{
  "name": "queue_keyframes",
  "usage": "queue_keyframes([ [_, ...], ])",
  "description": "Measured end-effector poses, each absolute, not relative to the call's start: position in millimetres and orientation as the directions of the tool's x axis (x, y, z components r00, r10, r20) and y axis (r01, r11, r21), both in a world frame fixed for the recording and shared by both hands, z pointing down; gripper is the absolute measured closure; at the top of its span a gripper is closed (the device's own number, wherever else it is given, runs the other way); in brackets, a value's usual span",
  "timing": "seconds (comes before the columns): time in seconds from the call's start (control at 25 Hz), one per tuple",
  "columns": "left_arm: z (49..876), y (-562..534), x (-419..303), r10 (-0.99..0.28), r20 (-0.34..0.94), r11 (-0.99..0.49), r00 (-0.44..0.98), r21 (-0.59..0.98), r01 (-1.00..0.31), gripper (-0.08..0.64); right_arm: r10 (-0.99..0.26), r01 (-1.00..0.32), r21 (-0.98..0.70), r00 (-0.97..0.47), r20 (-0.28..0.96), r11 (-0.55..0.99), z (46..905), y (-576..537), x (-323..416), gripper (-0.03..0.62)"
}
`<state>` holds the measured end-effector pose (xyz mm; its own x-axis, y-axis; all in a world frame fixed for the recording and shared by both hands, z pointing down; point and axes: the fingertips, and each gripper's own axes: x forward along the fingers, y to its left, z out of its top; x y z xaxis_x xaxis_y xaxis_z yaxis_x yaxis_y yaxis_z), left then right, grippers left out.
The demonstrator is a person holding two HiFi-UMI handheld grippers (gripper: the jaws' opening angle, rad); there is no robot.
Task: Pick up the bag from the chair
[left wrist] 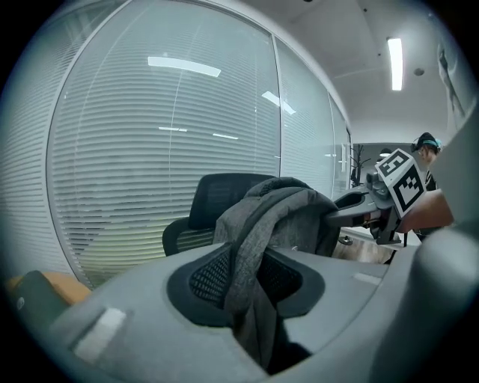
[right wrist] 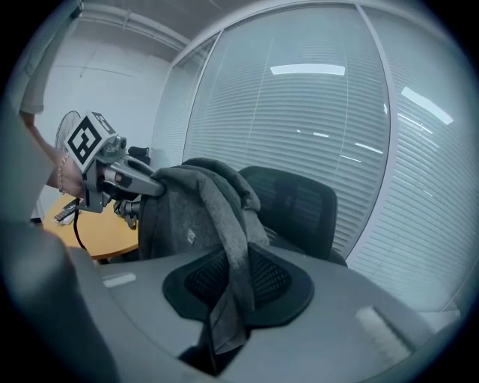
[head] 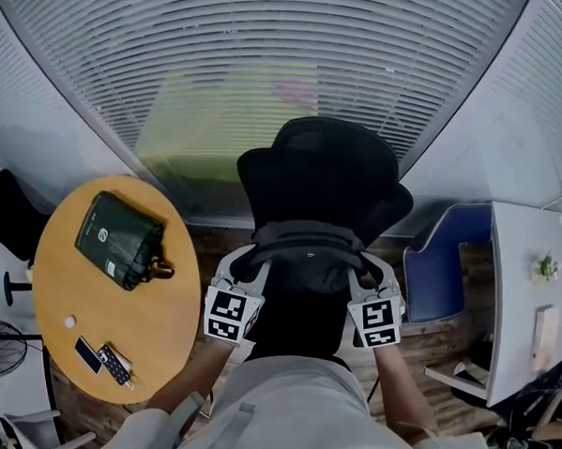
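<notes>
A dark grey fabric bag (head: pixel 306 250) hangs between my two grippers in front of the black office chair (head: pixel 320 170). My left gripper (head: pixel 249 272) is shut on a grey strap of the bag (left wrist: pixel 258 247), which runs down between its jaws. My right gripper (head: pixel 363 273) is shut on another grey strap of the bag (right wrist: pixel 232 247) in the same way. In the left gripper view the bag (left wrist: pixel 288 213) bulges ahead, with the chair (left wrist: pixel 217 198) behind it. The right gripper view shows the bag (right wrist: pixel 183 221) beside the chair (right wrist: pixel 299 206).
A round wooden table (head: pixel 145 315) stands at the left, carrying a dark green pouch (head: pixel 120 238) and small devices (head: pixel 105 359). A blue seat (head: pixel 443 262) and a white desk (head: pixel 524 291) are at the right. Window blinds (head: pixel 272 50) close off the far side.
</notes>
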<state>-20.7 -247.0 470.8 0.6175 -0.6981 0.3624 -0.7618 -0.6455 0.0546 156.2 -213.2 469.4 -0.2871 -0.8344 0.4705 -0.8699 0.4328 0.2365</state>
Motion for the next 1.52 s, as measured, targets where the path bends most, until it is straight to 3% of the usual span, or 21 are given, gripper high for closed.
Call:
queue_keyframes([
  [1.08, 324.3, -208.0, -35.8, -0.768, 0.149, -0.623, 0.623, 0.052, -0.781, 0.465, -0.891, -0.887, 0.205, -0.349, 0.290, 0.414, 324.5, -174.0, 140.3, 0.528],
  [1.52, 299.5, -192.1, -40.2, -0.775, 0.122, -0.618, 0.620, 0.060, -0.784, 0.465, -0.895, -0.888, 0.196, -0.364, 0.257, 0.417, 293.7, -159.2, 137.7, 0.528],
])
